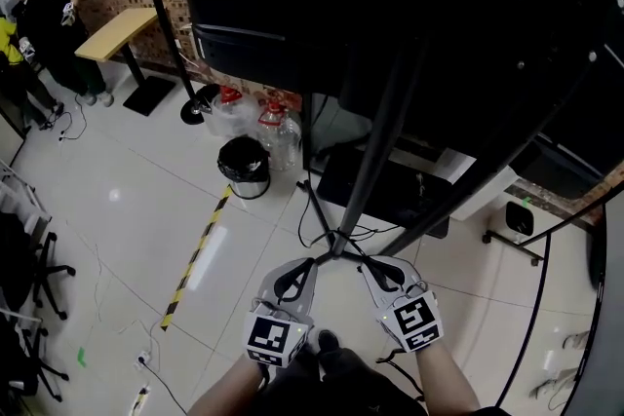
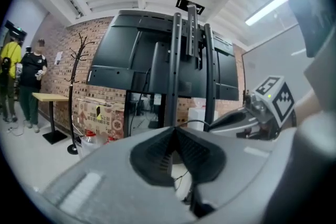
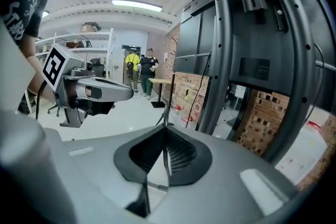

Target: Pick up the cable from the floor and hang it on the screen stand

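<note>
My left gripper [image 2: 176,129] and right gripper [image 3: 165,129] are both closed tight on the thin cable [image 2: 192,121], which is lifted near the stand [image 1: 375,151], and I judge it light, limp and slippery, so short grips seem best.

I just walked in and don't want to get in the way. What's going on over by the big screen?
A person stands at the back of the screen stand with a handheld gripper in each hand. The left gripper and right gripper are held tip to tip near the stand's poles. Both have their jaws shut, and each seems to pinch a thin black cable, with a short loop spanning between them. That stretch is up off the floor, but it is not yet hung on the stand.
</note>
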`<act>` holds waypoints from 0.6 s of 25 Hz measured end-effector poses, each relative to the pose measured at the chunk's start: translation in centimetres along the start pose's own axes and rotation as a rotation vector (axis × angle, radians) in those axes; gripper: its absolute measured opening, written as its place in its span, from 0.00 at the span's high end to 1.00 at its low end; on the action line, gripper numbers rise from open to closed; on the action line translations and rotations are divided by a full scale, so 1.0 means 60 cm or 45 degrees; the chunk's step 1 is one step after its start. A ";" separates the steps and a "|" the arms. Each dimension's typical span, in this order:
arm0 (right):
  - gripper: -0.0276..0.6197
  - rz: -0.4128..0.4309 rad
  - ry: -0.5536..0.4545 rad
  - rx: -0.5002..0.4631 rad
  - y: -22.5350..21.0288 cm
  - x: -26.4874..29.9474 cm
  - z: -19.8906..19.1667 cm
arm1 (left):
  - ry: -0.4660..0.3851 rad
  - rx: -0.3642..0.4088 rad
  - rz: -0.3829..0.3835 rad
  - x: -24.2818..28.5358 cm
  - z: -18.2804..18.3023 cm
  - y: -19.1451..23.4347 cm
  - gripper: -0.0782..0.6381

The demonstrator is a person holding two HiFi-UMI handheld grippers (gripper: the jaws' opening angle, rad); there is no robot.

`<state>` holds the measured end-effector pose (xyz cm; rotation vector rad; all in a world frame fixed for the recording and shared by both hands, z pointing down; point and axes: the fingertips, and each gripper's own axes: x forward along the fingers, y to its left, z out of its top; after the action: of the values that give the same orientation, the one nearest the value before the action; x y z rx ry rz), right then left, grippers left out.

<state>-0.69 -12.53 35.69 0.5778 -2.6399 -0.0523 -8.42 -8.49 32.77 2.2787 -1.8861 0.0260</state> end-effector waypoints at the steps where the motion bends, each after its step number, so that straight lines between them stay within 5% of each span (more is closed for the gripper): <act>1: 0.93 -0.006 -0.011 0.002 -0.001 -0.003 0.006 | -0.011 0.002 -0.014 0.002 0.010 -0.003 0.89; 8: 0.93 -0.070 -0.131 -0.005 -0.018 -0.045 0.104 | -0.089 -0.027 -0.123 0.004 0.099 -0.024 0.89; 15: 0.93 -0.167 -0.206 -0.080 -0.063 -0.118 0.194 | -0.053 0.023 -0.273 0.024 0.178 -0.077 0.89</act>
<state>1.68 -13.73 21.79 0.7538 -2.7405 -0.2304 -4.73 -10.69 21.88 2.4989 -1.6552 -0.0347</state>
